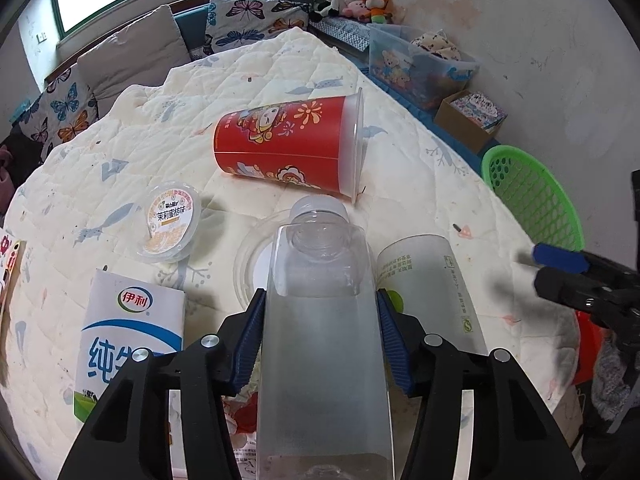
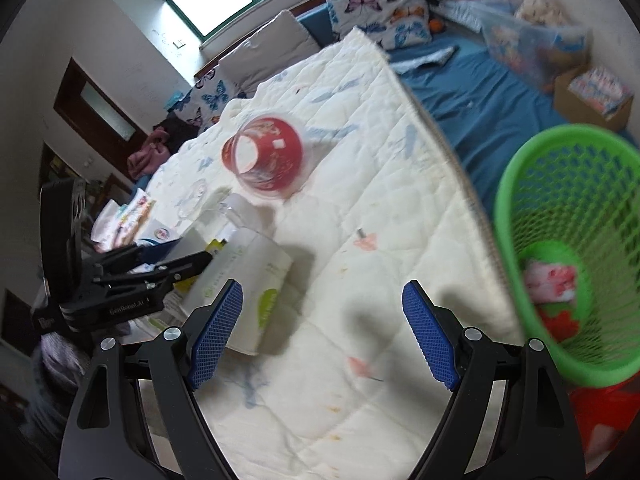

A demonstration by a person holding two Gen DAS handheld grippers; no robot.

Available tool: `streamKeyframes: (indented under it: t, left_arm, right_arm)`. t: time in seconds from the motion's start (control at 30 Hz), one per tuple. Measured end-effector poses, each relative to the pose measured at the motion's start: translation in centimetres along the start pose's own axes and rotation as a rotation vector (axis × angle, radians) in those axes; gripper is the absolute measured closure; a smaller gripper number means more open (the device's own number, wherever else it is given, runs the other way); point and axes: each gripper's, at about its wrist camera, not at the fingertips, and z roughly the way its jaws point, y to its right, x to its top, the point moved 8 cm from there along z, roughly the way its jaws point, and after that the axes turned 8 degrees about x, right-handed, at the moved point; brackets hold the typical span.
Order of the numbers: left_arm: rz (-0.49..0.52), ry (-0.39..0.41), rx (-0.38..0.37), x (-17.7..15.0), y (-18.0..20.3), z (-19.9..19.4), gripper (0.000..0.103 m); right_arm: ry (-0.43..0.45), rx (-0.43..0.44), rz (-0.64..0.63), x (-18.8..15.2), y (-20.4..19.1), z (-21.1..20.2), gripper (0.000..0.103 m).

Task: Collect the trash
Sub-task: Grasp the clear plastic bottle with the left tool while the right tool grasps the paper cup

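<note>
My left gripper (image 1: 320,316) is shut on a clear plastic bottle (image 1: 320,320) with a white cap, held above the quilt; it also shows in the right wrist view (image 2: 236,208). A red printed cup (image 1: 288,146) lies on its side beyond it, also in the right wrist view (image 2: 264,160). A frosted cup (image 1: 428,280) lies right of the bottle. A jelly tub (image 1: 170,222) and a milk carton (image 1: 128,332) lie to the left. My right gripper (image 2: 322,332) is open and empty above the quilt, beside the green mesh bin (image 2: 568,248), which holds some trash.
The quilt (image 1: 280,72) covers a bed with butterfly pillows (image 1: 256,16) behind. The green bin (image 1: 528,196) stands off the bed's right edge. A plastic storage box (image 1: 420,64) and a cardboard box (image 1: 472,114) sit on the blue mat. A clear lid (image 1: 256,268) lies under the bottle.
</note>
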Motion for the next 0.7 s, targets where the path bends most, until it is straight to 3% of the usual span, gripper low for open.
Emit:
streamKeyframes:
  t: [0.4,0.57,0.7]
  left_arm:
    - [-0.07,0.14,-0.043,0.7,-1.8,-5.4,0.051]
    - [-0.088,0.181,-0.043,0.6,-2.7,-6.9,0.051]
    - [-0.098,0.201,-0.039,0.3,-3.6,-7.7,0.051]
  right_arm:
    - [-0.094,0.161,0.133,0.5,-2.6,4.5,0.026]
    - [-0.136,0.185,0.176,0.7,-3.3,6.7,0.027]
    - [-0.164,0.199,0.219,0.3,-3.1,7.8,0.034]
